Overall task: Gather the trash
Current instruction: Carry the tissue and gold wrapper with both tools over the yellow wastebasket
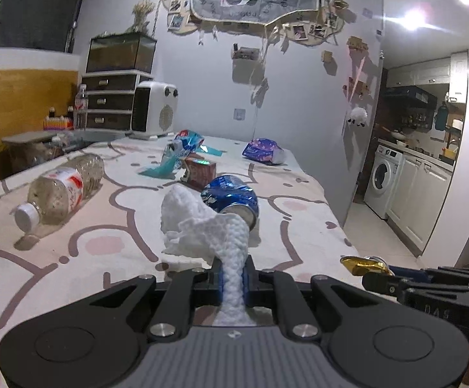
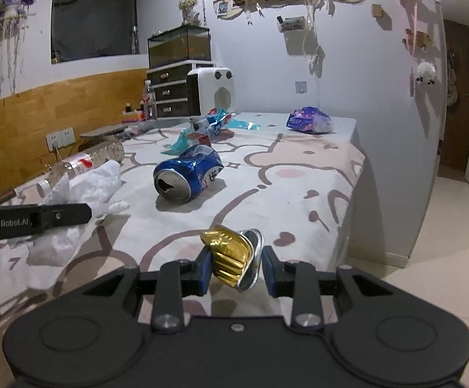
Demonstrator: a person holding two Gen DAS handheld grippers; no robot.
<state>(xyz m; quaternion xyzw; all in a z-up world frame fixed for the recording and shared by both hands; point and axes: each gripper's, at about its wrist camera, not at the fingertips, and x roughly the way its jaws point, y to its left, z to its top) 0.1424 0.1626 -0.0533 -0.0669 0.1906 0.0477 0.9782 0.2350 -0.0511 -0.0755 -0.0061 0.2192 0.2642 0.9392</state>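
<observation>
Right wrist view: the right hand-held gripper (image 2: 234, 266) clamps a crushed gold can (image 2: 231, 253) above the bed's (image 2: 299, 190) near right edge, open floor (image 2: 428, 258) to its right. The left hand-held gripper (image 1: 233, 273) pinches a white tissue (image 1: 198, 226) over the bed's near middle. Farther in lie a dented blue can (image 2: 187, 173), a clear bottle (image 1: 63, 187) toward the left edge, blue wrappers (image 2: 215, 124) and a purple packet (image 2: 308, 121) near the far edge.
</observation>
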